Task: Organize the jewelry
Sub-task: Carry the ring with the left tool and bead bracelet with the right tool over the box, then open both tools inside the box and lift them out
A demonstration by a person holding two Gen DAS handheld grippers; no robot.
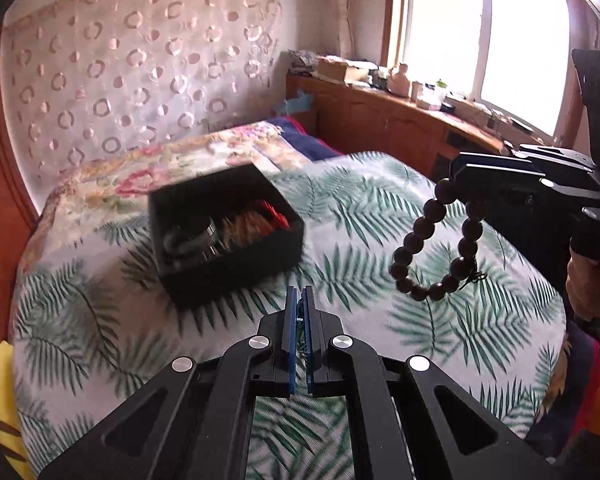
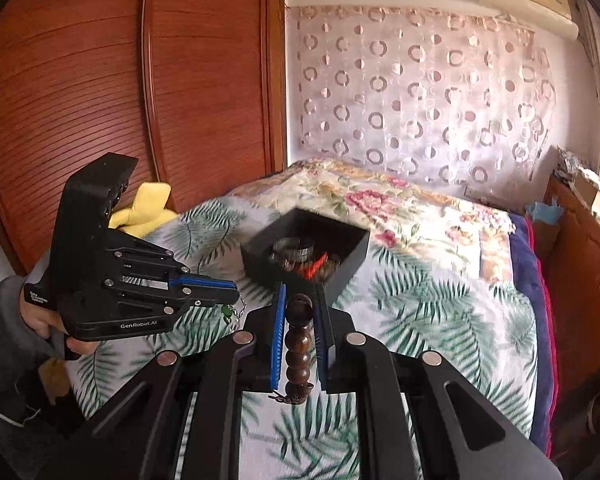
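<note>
Both grippers were matt black, built of flat linked bars with long cut-out slots and round silver screw heads at the joints, and their fingers carried thin blue pads. The left gripper [image 2: 236, 289] bore small white lettering on its near side plate and handle, with a boxy black block on top. A grey sleeve [image 2: 0, 320] covered the left arm.

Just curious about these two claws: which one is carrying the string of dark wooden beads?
The right gripper: the bead bracelet hangs from its jaws. The left gripper pinches only a thin chain with something green.
</note>
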